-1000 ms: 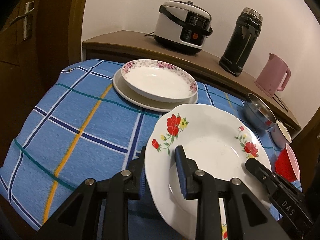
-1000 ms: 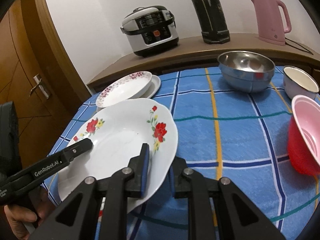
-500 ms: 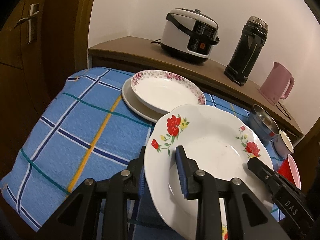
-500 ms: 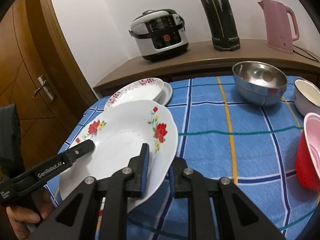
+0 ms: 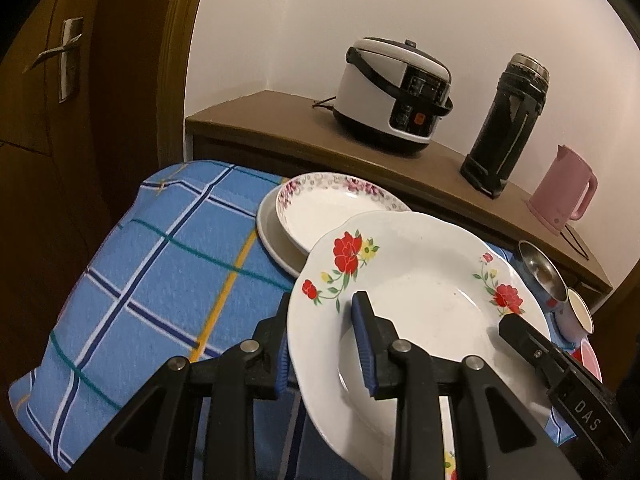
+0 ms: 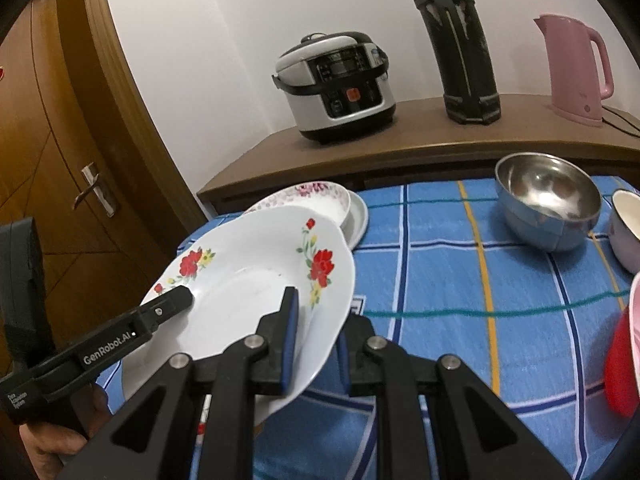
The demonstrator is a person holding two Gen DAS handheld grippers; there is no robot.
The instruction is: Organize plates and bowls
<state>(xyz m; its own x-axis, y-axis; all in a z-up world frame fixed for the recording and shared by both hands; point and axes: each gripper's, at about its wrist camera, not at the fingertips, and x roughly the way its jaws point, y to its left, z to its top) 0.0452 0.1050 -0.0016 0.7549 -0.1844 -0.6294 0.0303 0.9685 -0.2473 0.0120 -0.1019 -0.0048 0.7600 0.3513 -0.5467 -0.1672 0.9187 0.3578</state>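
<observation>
A: Plate (image 5: 420,280) location?
B: Lifted over cloth (image 5: 160,264), stack (image 5: 320,208) at 11 o'clock.
A: Jaws?
B: Left gripper (image 5: 326,340) and right gripper (image 6: 316,328) both clamped on plate rim.

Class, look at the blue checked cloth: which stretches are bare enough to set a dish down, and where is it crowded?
Bare: the cloth's left half, from the stacked plates to the door-side edge; also the middle strip between the held red-flower plate and the steel bowl. Crowded: the right end, where steel bowl, white cup and red bowl cluster.
</observation>
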